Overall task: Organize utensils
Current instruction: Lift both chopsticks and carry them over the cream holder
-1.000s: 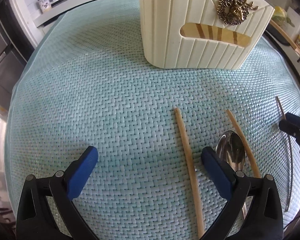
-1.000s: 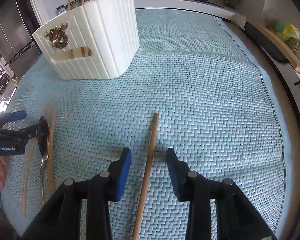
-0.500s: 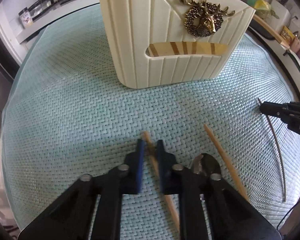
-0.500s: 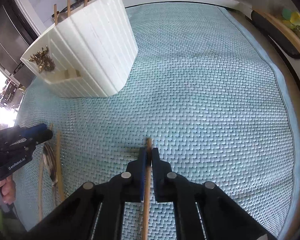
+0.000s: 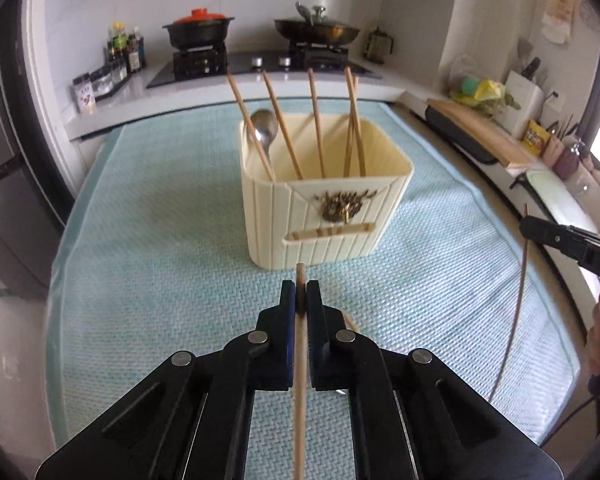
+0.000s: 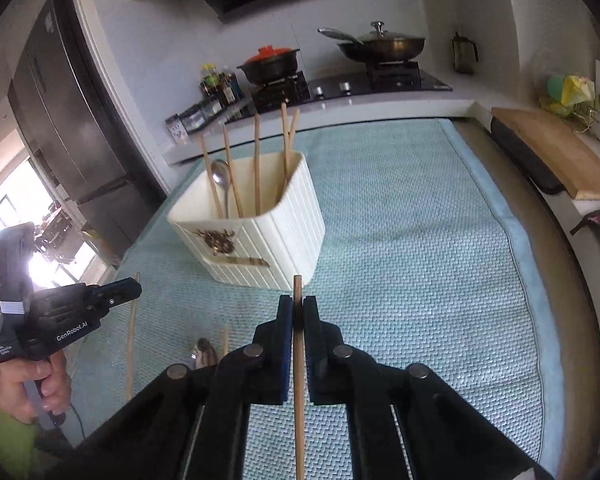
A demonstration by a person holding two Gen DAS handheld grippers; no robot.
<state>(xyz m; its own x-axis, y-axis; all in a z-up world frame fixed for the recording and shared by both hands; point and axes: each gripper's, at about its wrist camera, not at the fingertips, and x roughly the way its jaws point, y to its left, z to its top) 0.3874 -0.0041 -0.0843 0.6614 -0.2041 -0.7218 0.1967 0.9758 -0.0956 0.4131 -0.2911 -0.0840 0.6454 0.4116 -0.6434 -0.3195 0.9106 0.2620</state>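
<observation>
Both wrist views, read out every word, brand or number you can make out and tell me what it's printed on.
"GenRobot.AI": white print on the side of the left hand-held gripper, seen from the right wrist.
"DAS": cut off by the frame edge, on the body of the right hand-held gripper, seen from the left wrist.
Small white print low on the left hand-held gripper's body: too small to read.
Labels on the spice jars and the yellow packet: blurred, unreadable.

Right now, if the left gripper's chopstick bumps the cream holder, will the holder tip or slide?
The cream holder looks wide-based and squat, so tipping seems unlikely. It may slide less easily on the woven mat, which looks textured. The chopstick in the left gripper appears thin, so it would probably pivot in the grip first.
</observation>
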